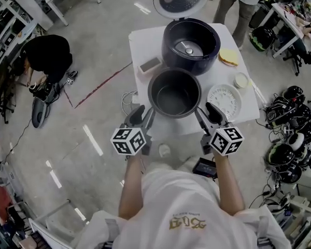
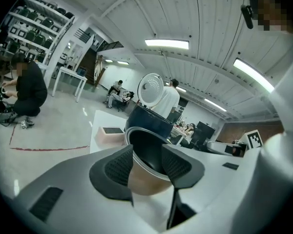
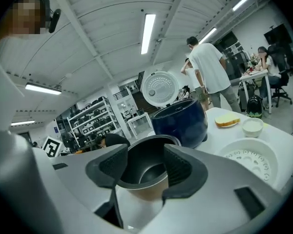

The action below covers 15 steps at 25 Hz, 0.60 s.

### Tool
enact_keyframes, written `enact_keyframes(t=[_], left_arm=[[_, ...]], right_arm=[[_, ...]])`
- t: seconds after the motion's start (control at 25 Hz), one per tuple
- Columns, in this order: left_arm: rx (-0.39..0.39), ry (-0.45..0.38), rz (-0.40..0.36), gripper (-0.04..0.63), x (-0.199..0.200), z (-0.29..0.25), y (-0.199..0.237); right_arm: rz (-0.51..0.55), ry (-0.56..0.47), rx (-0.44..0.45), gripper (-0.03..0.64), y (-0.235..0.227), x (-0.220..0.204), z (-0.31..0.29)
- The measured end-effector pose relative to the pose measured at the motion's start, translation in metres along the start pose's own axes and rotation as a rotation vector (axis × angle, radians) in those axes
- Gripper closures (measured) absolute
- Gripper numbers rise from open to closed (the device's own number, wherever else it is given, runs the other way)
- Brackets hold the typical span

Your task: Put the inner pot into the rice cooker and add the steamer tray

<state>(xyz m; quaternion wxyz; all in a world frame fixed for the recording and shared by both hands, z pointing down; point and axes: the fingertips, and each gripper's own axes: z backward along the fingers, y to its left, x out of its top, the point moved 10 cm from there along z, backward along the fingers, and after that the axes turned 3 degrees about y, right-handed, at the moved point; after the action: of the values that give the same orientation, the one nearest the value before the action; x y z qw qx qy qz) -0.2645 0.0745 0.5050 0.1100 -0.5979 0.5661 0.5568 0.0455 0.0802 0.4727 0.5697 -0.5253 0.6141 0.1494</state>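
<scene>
At frame centre, the left tool [image 1: 143, 116] and right tool [image 1: 207, 116] stand wide open, empty, flanking the pot [image 1: 174, 94] on the bench [image 1: 144, 44].

I stand in a lab-like workroom: gear racks [image 2: 41, 30], strip lights [image 2: 167, 44], white tables [image 2: 71, 76], helmets [image 1: 289, 154] heaped on concrete floor [image 1: 93, 61].

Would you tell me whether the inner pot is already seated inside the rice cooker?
No, the inner pot stands on the table, just in front of the open, empty rice cooker.
</scene>
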Motion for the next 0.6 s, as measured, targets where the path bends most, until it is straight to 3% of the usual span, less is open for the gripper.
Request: enact_keyframes(t=[0.28,0.6], left_arm=[[-0.013,0.020,0.001,0.405,0.005,-0.014,0.008],[0.015,0.045,-0.007,0.407,0.010,-0.032,0.018]], right_arm=[[-0.038,0.016,-0.047,0.385,-0.017,0.003,-0.007],[-0.112,0.049,-0.042,0.396,-0.038,-0.002,-0.027]])
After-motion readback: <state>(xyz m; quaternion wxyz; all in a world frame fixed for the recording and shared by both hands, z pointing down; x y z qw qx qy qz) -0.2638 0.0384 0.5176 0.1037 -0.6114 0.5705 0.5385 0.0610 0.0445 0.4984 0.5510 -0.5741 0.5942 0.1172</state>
